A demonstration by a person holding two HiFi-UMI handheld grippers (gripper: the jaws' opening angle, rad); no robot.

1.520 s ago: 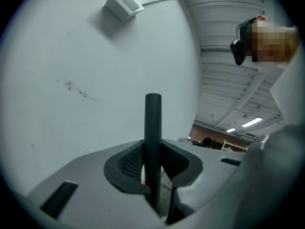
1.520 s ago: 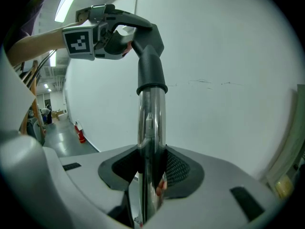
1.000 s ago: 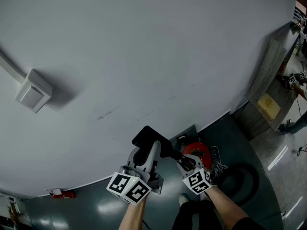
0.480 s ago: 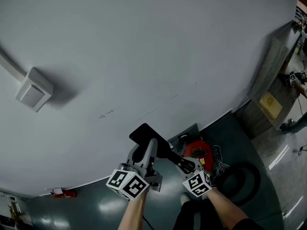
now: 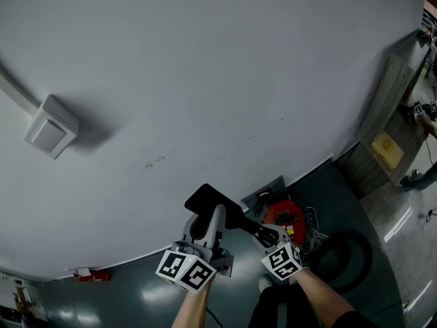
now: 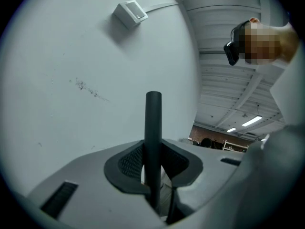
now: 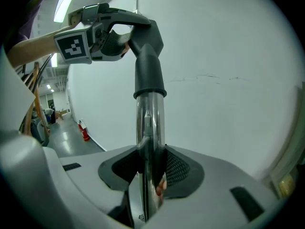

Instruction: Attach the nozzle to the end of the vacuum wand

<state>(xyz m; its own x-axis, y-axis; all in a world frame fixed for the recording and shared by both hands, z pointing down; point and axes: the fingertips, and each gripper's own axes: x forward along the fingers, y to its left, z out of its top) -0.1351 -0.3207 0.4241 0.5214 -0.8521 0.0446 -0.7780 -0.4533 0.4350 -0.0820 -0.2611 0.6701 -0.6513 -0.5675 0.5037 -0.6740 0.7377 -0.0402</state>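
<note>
The black nozzle [image 7: 148,56] is sitting with its neck sleeved over the top end of the chrome wand [image 7: 150,123], held up in the air in front of the pale wall [image 5: 205,80], with no gap showing between collar and tube. The left gripper [image 6: 153,168] is pinching the nozzle's flat head edge-on between its jaws, and the right gripper [image 7: 151,173] is clamping the wand lower down, jaws pressing on the shiny tube. To my eye the joining is looking mostly done; what is remaining is probably a last push to seat it firmly, then letting go. Down on the floor the red vacuum body [image 5: 283,214] and a black hose [image 5: 348,255] are lying near the person's feet
</note>
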